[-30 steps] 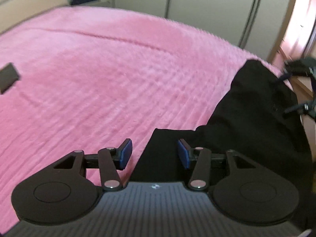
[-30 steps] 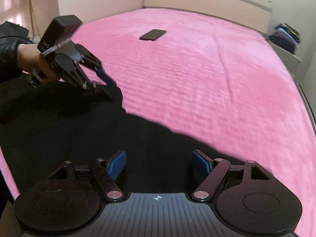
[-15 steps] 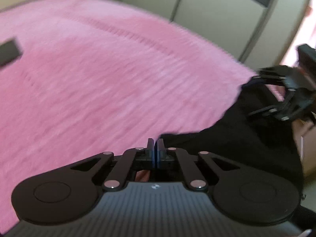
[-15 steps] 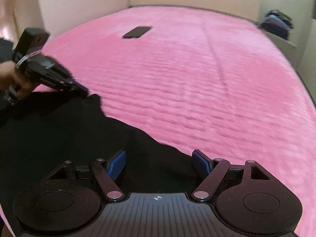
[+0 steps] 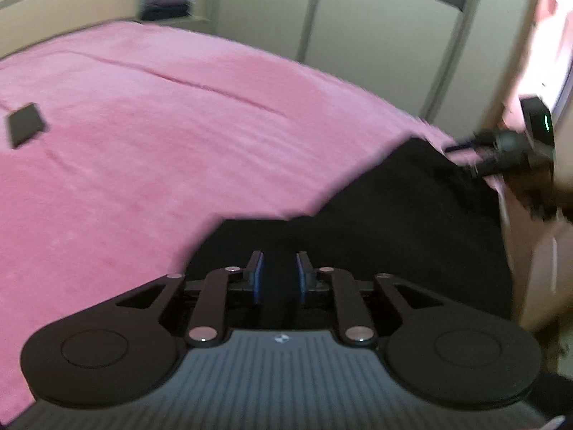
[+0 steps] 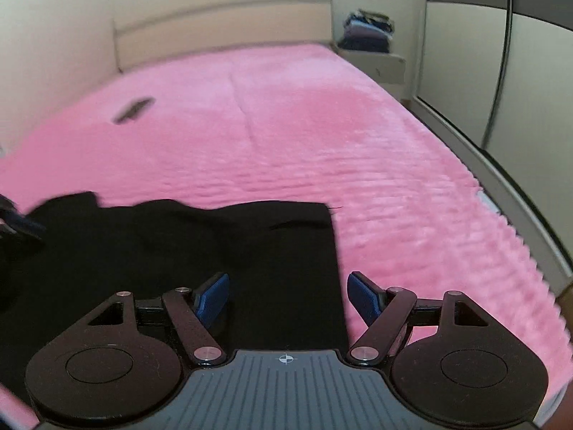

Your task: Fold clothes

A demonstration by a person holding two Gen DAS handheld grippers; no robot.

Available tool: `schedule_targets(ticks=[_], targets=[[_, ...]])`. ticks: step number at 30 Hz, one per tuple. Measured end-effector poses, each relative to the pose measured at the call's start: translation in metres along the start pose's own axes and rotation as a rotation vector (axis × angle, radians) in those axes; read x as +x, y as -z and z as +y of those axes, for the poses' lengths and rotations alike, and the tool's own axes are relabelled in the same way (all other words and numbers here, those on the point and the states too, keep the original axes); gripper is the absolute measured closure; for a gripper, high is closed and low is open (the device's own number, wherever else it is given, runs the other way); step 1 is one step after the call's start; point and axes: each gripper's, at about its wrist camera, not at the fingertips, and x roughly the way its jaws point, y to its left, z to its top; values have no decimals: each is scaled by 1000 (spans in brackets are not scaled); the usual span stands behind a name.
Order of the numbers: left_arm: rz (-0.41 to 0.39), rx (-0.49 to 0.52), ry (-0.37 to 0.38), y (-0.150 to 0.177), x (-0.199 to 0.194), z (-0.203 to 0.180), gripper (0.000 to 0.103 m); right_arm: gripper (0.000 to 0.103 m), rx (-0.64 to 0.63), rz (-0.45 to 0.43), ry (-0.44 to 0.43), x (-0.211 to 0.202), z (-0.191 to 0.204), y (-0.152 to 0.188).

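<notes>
A black garment [image 5: 394,222] lies on the near edge of the pink bedspread [image 5: 161,150]; it also shows in the right wrist view [image 6: 179,251]. My left gripper [image 5: 278,277] hovers over the garment's near left corner, jaws a small gap apart with black cloth showing between them; whether they pinch it is unclear. My right gripper [image 6: 288,295] is open over the garment's right edge, with nothing between the pads. In the left wrist view the right gripper [image 5: 501,150] is at the garment's far corner.
A dark phone [image 5: 25,129] lies on the bedspread, seen also in the right wrist view [image 6: 132,110]. A headboard [image 6: 222,32] and a nightstand with stacked clothes [image 6: 369,32] stand at the far end. Wardrobe doors [image 5: 358,36] run along the side.
My left gripper was open, closed fully half a second ago, and now stands slightly apart over the cloth. My right gripper swung right along the garment's edge and stayed open.
</notes>
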Motion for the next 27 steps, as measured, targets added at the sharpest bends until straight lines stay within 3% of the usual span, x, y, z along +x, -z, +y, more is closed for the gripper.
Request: schedule_targets(ticks=[3, 6, 8, 13, 14, 15, 17, 23, 27], targets=[[78, 6, 8, 18, 15, -24, 88, 27, 23, 31, -60, -15, 5, 24], [122, 26, -56, 40, 22, -39, 87, 27, 65, 62, -37, -22, -9, 53], [126, -3, -77, 50, 10, -42, 87, 24, 140, 86, 41, -30, -21, 64], [161, -50, -226, 87, -43, -38, 87, 24, 64, 8, 37, -65, 20, 65], [158, -81, -258, 97, -57, -35, 87, 22, 49, -8, 37, -73, 28, 66], [148, -122, -290, 110, -76, -31, 87, 12, 33, -24, 34, -80, 37, 66], [124, -202, -357, 136, -110, -26, 83, 3, -27, -59, -18, -82, 72, 61], [23, -503, -566, 238, -214, -11, 79, 3, -178, -44, -230, -61, 187, 50], [-67, -677, -689, 299, -278, -2, 79, 3, -280, -25, -324, -42, 260, 43]])
